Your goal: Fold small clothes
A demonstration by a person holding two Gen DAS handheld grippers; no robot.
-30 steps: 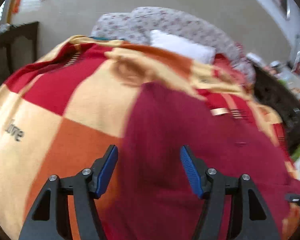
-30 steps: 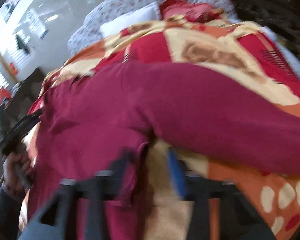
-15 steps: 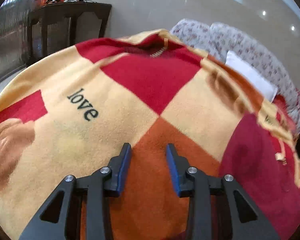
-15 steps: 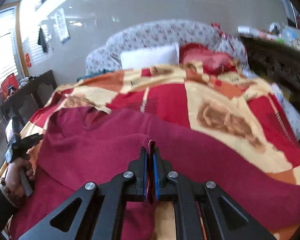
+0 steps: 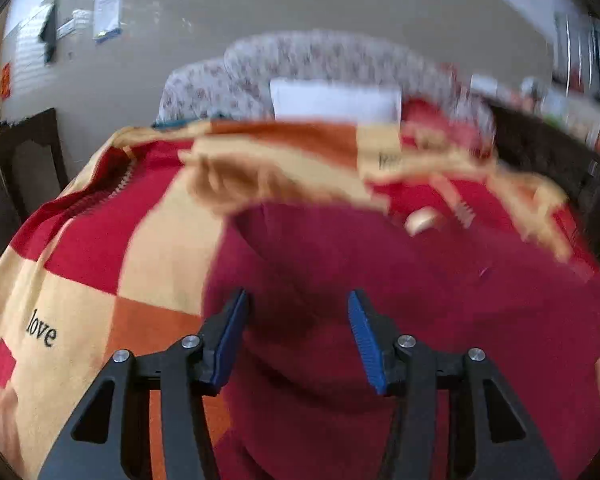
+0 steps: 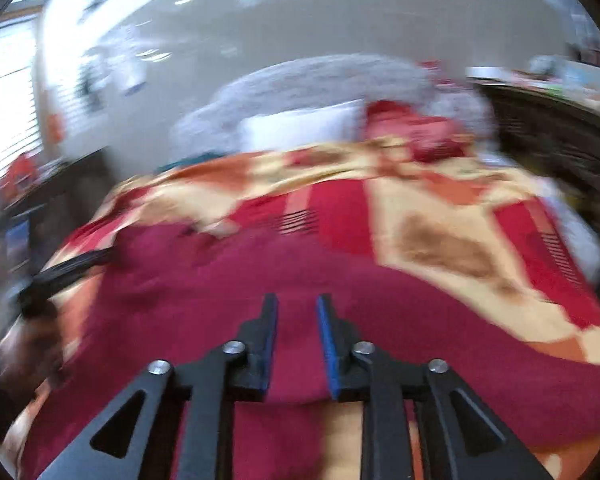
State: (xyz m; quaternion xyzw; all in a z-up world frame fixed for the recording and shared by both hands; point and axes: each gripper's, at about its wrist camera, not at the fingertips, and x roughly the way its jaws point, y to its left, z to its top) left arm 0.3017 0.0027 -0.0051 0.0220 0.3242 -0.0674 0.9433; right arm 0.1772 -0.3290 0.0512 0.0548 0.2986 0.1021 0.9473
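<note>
Maroon garment (image 5: 400, 280) spread across the checked blanket (image 5: 100, 248) on the bed, lying in loose swells rather than flat. Long band of it (a sleeve or a leg, cannot tell which) running out toward the right edge in the right wrist view (image 6: 480, 360). No clean crease, no stacked layers visible; folding judged barely begun, with nearly all folds left to make. Both views motion-blurred, so fine detail of hems and edges unreadable.

Left gripper (image 5: 296, 332) poised over the garment's left portion, jaws wide apart, nothing between the blue pads (image 5: 230, 340); contact with the cloth not confirmed. Right gripper (image 6: 297, 344) over the garment's near edge, jaws parted by a narrow gap, maroon cloth visible through the gap but not pinched. Neither gripper holding anything.

Beyond the blanket: white pillow (image 5: 336, 100) against a floral headboard (image 5: 300, 60), dark wooden furniture (image 6: 560, 140) to the right of the bed.
</note>
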